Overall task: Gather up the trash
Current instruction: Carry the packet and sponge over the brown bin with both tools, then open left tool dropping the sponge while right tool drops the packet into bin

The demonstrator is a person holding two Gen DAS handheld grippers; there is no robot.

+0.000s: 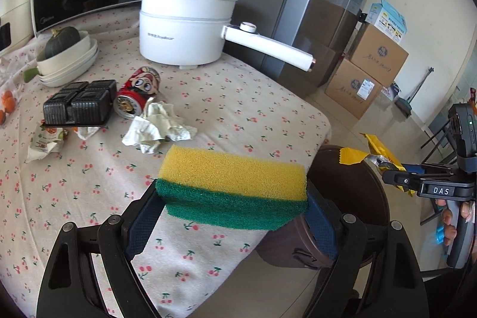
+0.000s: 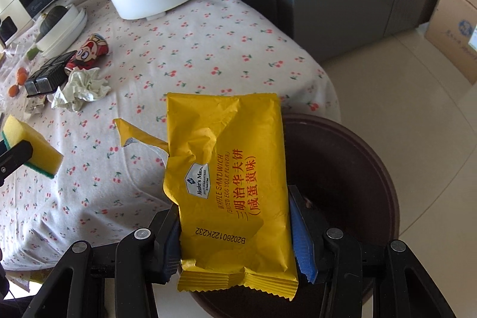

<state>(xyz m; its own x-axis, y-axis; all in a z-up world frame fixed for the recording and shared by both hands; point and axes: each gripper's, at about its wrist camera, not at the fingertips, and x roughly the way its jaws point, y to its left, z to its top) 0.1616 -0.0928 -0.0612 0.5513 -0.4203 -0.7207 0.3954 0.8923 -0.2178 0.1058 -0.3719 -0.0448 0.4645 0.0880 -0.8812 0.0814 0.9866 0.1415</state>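
At the table [image 1: 89,198] draped in cherry-print cloth, beside the dark brown bin [image 2: 342,169] at its edge, we hold our left tool [image 1: 232,198] pinching a yellow-and-green sponge [image 1: 232,178] above the cloth, while our right tool [image 2: 235,228] pinches a torn yellow wrapper [image 2: 229,169] over the bin's rim. A white pot [image 1: 184,26], crushed can [image 1: 137,94] and crumpled tissue [image 1: 158,127] lie on the table beyond.
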